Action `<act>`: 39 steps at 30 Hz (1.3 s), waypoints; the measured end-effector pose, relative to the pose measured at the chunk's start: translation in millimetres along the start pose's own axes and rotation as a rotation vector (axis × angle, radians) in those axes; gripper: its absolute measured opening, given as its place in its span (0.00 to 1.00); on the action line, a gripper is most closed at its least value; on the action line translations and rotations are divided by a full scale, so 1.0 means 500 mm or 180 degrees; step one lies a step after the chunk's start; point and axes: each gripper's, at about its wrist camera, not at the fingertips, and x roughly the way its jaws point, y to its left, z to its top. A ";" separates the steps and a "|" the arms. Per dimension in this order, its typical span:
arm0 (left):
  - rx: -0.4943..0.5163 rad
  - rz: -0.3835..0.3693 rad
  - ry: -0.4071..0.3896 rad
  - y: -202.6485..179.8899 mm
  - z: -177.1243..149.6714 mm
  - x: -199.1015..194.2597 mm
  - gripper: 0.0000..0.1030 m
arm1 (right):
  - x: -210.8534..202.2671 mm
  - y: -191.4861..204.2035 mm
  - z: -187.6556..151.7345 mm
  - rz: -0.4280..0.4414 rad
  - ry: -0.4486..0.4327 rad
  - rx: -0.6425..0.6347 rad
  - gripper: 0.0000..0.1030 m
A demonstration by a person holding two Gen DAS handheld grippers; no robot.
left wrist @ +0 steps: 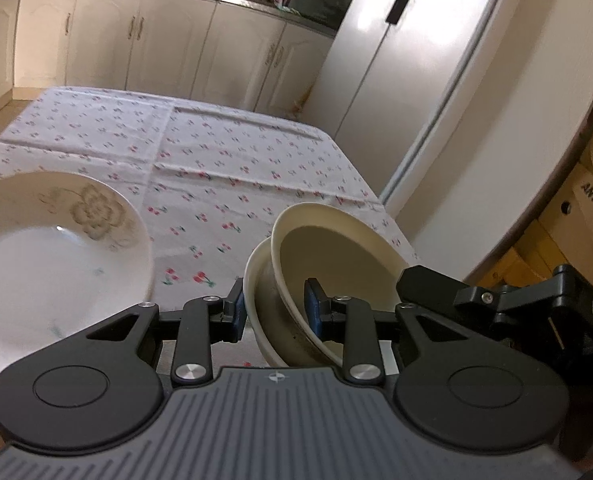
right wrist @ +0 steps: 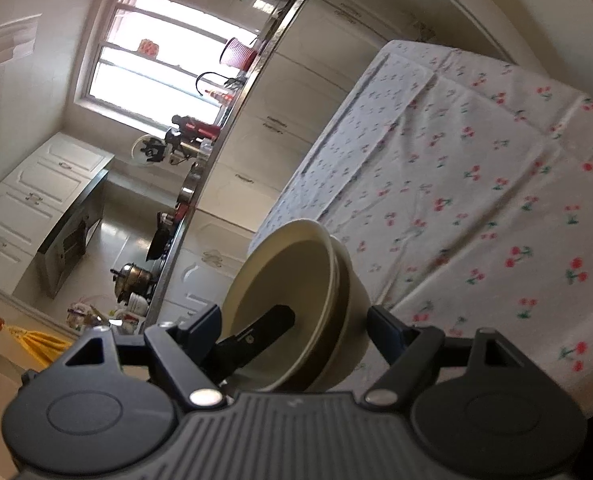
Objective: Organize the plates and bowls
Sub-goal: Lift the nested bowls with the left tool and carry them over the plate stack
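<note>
Left gripper (left wrist: 275, 310) pinches the walls of two nested cream bowls (left wrist: 328, 280), tilted, low centre of frame. Right gripper (right wrist: 296, 330) straddles the same bowls; whether it presses them, cannot tell. White floral plate (left wrist: 56, 248) lies lower left on the cherry-print desk (left wrist: 224, 168).

Cherry-print tablecloth (left wrist: 224, 168) covers the table; cream cabinets (left wrist: 144, 40) line the far wall, a white refrigerator (left wrist: 408, 60) standing right, cardboard boxes (left wrist: 576, 216) beyond.
</note>
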 end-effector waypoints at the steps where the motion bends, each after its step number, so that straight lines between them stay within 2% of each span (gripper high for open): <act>1: -0.0012 0.0013 -0.0025 0.004 0.003 -0.008 0.31 | 0.005 0.007 0.000 0.0018 0.0015 -0.0015 0.78; 12: -0.0237 0.0230 -0.0309 0.087 0.041 -0.091 0.31 | 0.097 0.099 -0.002 0.0261 0.0334 -0.0157 0.78; 20: -0.0461 0.0552 -0.0506 0.176 0.063 -0.128 0.31 | 0.214 0.172 -0.036 0.0391 0.0724 -0.0346 0.78; 27: -0.0675 0.0729 -0.0424 0.232 0.057 -0.106 0.31 | 0.288 0.171 -0.063 0.0329 0.0951 -0.0300 0.78; 34: -0.0770 0.0709 -0.0314 0.244 0.055 -0.096 0.31 | 0.304 0.158 -0.070 0.0228 0.0988 -0.0275 0.78; 39: -0.0812 0.0699 -0.0269 0.257 0.054 -0.094 0.31 | 0.308 0.162 -0.074 0.0172 0.0971 -0.0409 0.78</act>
